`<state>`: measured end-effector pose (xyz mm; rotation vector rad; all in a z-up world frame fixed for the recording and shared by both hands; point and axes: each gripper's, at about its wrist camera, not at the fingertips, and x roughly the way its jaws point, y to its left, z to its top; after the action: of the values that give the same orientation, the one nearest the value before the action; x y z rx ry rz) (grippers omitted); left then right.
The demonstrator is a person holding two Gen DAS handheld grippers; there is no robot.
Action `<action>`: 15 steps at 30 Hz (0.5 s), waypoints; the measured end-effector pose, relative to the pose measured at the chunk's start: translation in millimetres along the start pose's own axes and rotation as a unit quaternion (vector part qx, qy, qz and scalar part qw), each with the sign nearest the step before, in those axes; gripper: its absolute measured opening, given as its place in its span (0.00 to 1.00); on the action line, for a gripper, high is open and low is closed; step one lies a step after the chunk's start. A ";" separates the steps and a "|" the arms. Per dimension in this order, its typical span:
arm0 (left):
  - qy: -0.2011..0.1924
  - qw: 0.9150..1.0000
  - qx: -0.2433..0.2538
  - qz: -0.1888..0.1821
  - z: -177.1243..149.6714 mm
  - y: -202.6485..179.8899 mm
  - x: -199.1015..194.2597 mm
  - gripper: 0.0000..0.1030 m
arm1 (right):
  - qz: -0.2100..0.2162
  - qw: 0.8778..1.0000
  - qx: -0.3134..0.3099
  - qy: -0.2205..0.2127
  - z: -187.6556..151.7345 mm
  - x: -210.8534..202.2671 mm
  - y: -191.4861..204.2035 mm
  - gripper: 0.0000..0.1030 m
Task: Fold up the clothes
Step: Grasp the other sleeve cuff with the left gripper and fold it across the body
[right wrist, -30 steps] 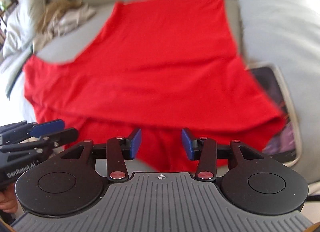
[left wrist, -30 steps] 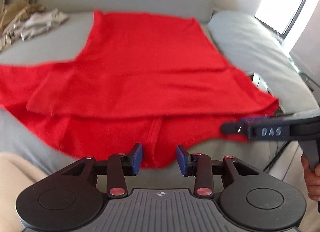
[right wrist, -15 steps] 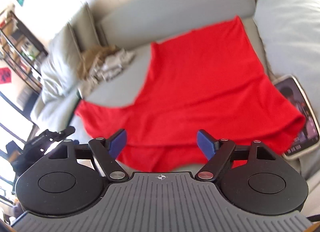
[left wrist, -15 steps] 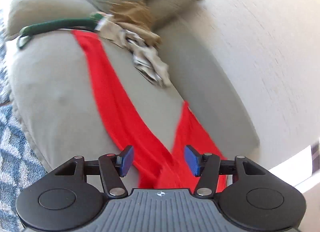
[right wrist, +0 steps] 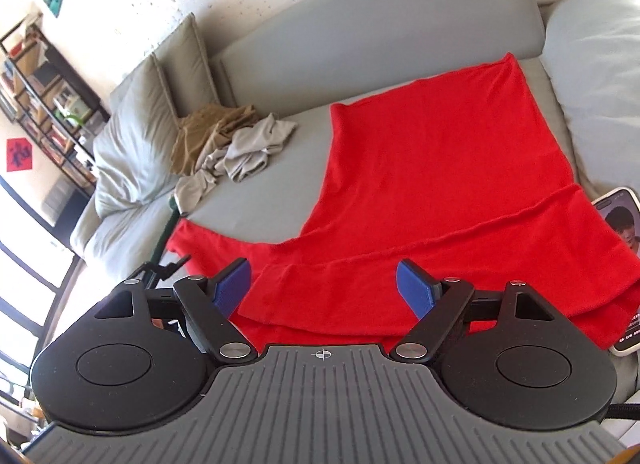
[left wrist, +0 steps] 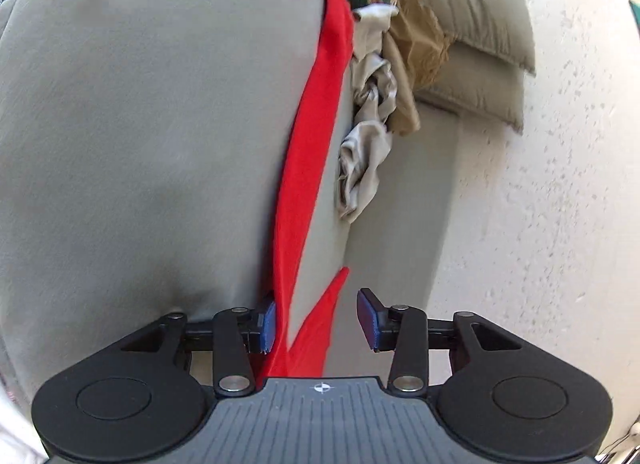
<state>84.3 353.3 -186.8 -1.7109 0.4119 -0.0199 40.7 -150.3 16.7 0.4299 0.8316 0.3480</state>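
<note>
The red garment lies spread flat on the grey sofa, one sleeve trailing toward eight o'clock. It looks light and limp, so pinch it at the sleeve's edge. The left gripper has just been closing around that sleeve, pads not yet pressing; the right gripper hangs wide apart, empty

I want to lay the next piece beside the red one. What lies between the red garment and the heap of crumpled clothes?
Only bare grey sofa seat separates the red garment from the crumpled clothes; the right wrist view shows it.
</note>
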 end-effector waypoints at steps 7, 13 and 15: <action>-0.050 0.998 0.027 0.029 50.7 -22.3 33.0 0.35 | -0.022 1.000 -0.006 0.015 0.7 13.3 0.7 0.80; -0.077 0.993 0.033 0.088 79.6 -30.3 49.7 0.24 | -0.022 0.999 0.001 0.035 -0.2 26.7 -2.0 0.80; -0.090 0.992 0.022 0.090 79.9 -26.4 47.7 0.21 | -0.021 0.999 0.002 0.039 -1.6 27.9 -3.2 0.80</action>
<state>155.2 419.1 -186.9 -1.6106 0.4272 0.2530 57.3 -140.0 -3.5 0.4048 0.9162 0.3257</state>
